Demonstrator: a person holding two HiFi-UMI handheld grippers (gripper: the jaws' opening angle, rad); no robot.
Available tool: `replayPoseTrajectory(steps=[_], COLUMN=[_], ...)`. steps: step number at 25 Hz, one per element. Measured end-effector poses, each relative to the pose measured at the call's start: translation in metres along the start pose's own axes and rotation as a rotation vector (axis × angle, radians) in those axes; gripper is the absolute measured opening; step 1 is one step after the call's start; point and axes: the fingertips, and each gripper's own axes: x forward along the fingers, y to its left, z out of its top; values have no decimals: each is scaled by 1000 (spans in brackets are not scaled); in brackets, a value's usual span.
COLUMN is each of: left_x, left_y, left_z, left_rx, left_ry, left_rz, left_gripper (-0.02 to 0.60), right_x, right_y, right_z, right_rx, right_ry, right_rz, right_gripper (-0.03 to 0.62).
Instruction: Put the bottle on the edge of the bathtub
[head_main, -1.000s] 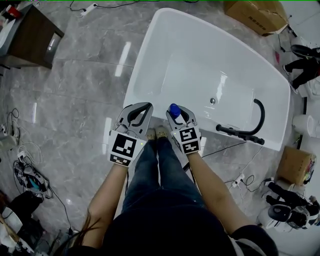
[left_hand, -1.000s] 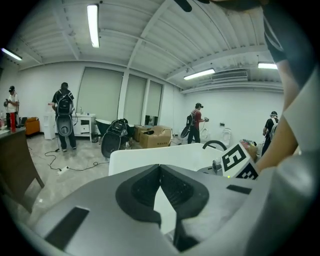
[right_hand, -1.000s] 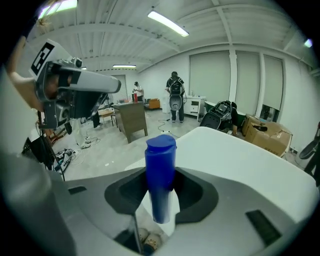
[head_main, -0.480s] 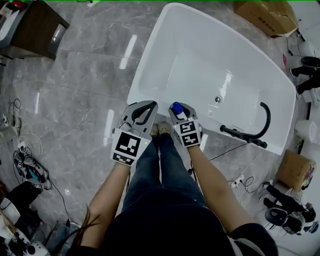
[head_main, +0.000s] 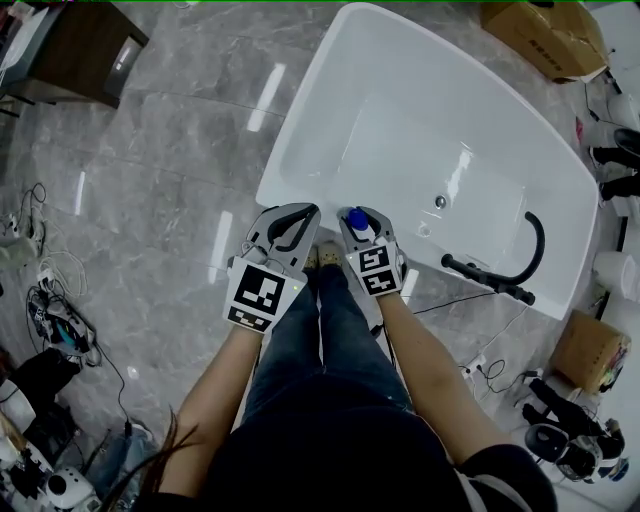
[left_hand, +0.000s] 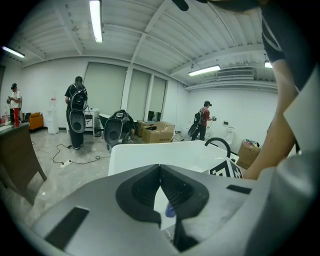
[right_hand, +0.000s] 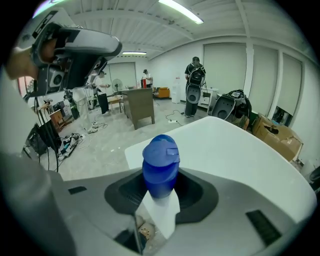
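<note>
One bottle (right_hand: 160, 167), blue cap up, sits clamped between the jaws of my right gripper (head_main: 361, 222), at the near rim of the bathtub (head_main: 420, 120). My left gripper (left_hand: 160, 172) has its jaws closed together with nothing between them. Both forearms reach forward side by side. Compared with one second ago, grip and arm pose are unchanged.
</note>
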Motion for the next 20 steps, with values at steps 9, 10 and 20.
replayPoseTrajectory(steps=[9,10,20], left_x=[6,6,-9], left_y=[-24,-27,-44], left_z=[14,17,55], left_rx=[28,34,48], left_ry=[13,13,-38], left_rz=[26,28,65], left_gripper=[25,25,25], right_x=[-7,-9,-82], right_y=[0,-1,3], right_z=[-14,-15,32], right_rx=[-41,-41,-134], right_ry=[49,54,-106], right_rz=[98,108,157], right_gripper=[188,197,247])
